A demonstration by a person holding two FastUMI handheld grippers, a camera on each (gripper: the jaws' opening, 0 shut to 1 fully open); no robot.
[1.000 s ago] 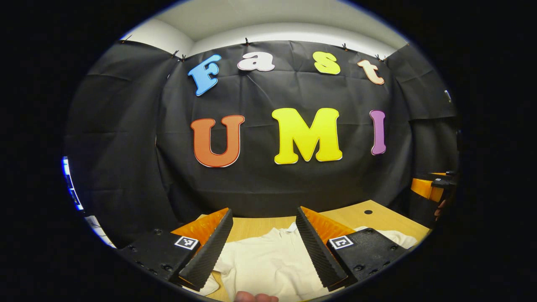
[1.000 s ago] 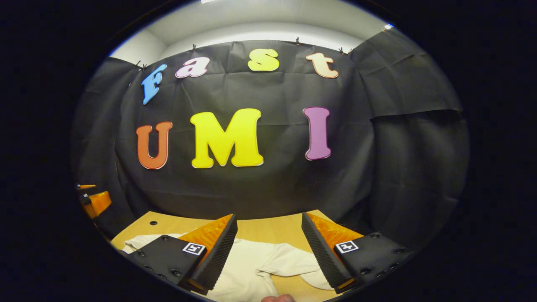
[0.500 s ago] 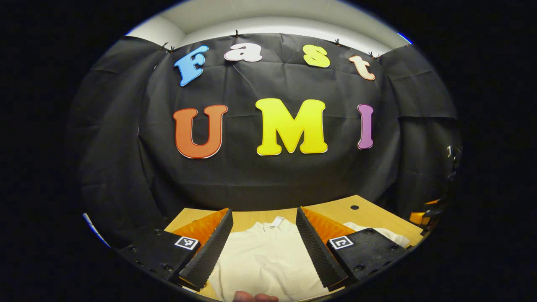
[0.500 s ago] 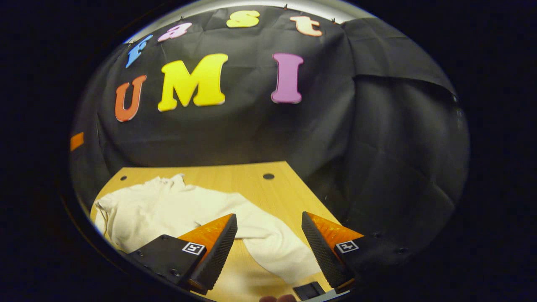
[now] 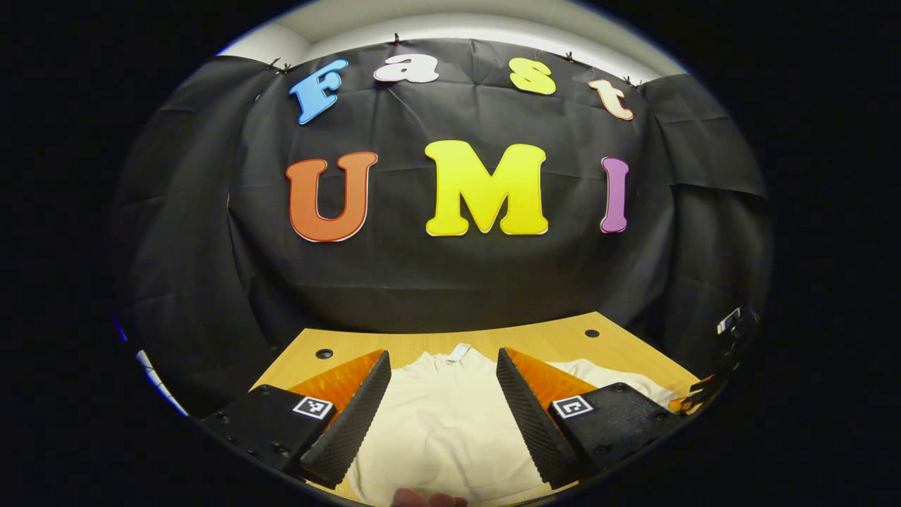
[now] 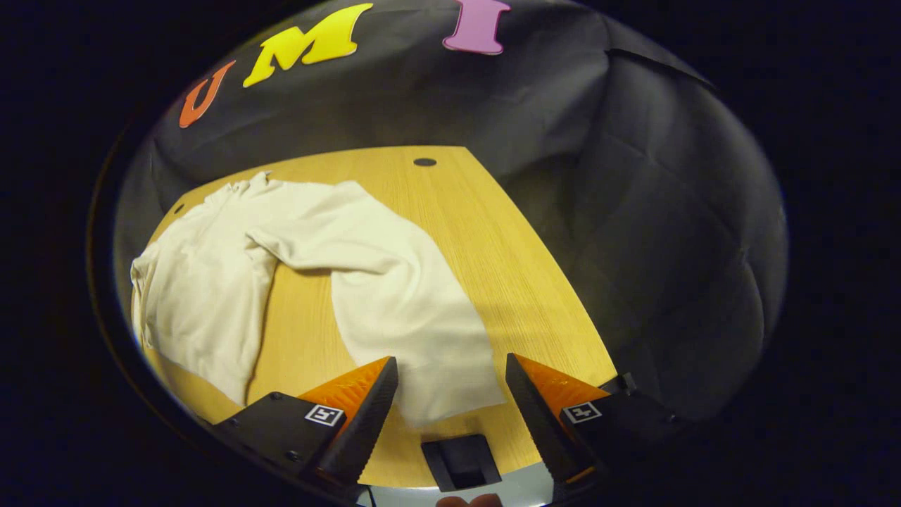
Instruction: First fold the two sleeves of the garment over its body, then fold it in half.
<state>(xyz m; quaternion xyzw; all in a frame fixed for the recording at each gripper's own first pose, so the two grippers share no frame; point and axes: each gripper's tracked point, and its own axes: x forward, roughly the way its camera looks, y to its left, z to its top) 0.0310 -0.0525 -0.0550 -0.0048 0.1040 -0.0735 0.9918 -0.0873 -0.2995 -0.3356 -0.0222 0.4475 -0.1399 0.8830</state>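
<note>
**Both tongs released above a cream garment on the counter**

The garment (image 6: 211, 282) lies spread on the wooden counter (image 6: 493, 246), unfolded. In the right gripper view its body sits to the left and one long sleeve (image 6: 401, 303) runs from the shoulder down toward the near edge, its cuff end lying between the fingers of the right tongs (image 6: 450, 415). Those tongs are released — fingers wide apart, nothing between them pressed. A small dark block (image 6: 461, 461) sits at the counter's near edge, just below the cuff.

In the left gripper view the left tongs (image 5: 443, 415) are also released, hovering over the garment's (image 5: 443, 422) body, with the collar and its small tag (image 5: 459, 352) straight ahead between the fingers. A fingertip (image 5: 426, 498) of the holding hand shows at the bottom edge — nothing is gripped.
</note>
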